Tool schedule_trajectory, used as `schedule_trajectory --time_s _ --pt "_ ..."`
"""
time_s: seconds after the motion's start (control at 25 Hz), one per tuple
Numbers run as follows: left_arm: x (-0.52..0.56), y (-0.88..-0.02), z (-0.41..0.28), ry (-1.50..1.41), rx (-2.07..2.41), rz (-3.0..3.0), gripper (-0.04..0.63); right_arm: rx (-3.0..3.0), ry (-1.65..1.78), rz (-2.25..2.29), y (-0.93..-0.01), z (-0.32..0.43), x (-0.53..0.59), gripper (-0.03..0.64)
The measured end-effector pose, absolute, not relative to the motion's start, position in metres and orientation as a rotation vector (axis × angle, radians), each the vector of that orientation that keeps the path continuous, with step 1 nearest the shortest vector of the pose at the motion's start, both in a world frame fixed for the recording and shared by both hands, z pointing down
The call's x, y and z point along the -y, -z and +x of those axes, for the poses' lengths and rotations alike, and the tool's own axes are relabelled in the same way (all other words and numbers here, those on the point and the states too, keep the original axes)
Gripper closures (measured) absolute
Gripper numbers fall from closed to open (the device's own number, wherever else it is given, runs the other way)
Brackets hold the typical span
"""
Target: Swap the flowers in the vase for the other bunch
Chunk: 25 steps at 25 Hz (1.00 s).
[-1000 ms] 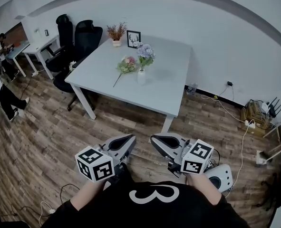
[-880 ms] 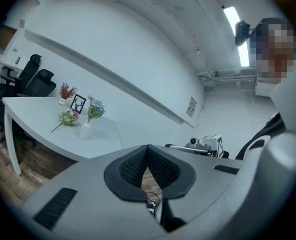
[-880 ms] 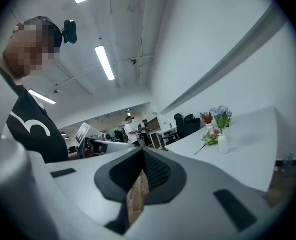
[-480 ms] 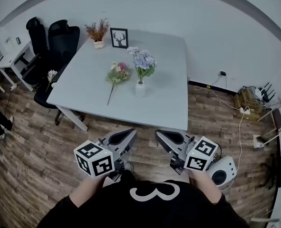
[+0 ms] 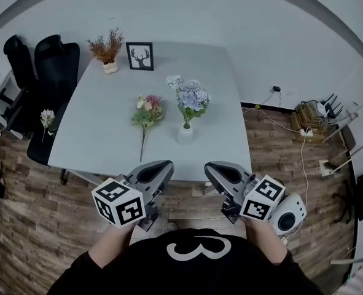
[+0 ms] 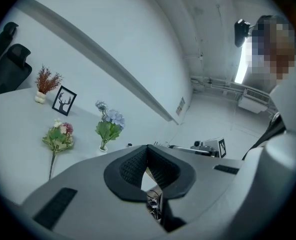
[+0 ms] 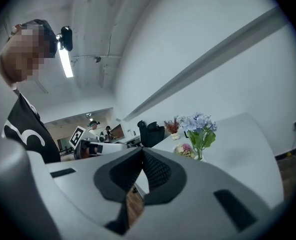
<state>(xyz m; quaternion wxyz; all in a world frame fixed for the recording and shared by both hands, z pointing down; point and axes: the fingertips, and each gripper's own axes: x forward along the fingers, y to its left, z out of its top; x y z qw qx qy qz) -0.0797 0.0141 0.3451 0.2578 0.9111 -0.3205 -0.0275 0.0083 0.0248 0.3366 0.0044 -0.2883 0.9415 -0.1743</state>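
Table [image 5: 95, 140] is way closer than a second ago. Left gripper [image 5: 155, 172] and right gripper [image 5: 225, 174] are both clamped shut and empty, short of its edge. Blue flowers [image 5: 192, 97] sit in the vase [image 5: 185, 134] mid-table, pink bunch [image 5: 147, 110] lying just left. I'd pinch the stems low and lift straight.
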Motion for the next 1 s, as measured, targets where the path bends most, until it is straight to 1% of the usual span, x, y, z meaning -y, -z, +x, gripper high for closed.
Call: schedule_trajectory --time_s 0.48,0.8,0.92,1.0 --pt "0.026 -0.358 -0.065 0.001 0.777 2.497 0.584 -2.921 0.599 -0.97 -0.358 0.012 0.009 0.609" --pt "0.061 -0.353 -0.068 -0.009 0.818 2.483 0.584 -2.924 0.533 -0.956 -0.349 0.014 0.049 0.606" --pt "0.073 -0.354 -0.066 -0.012 0.832 2.473 0.584 -2.921 0.51 -0.959 -0.346 0.018 0.064 0.593" --pt "0.08 -0.356 -0.066 -0.02 0.836 2.463 0.584 -2.914 0.493 -0.974 -0.344 0.021 0.075 0.547"
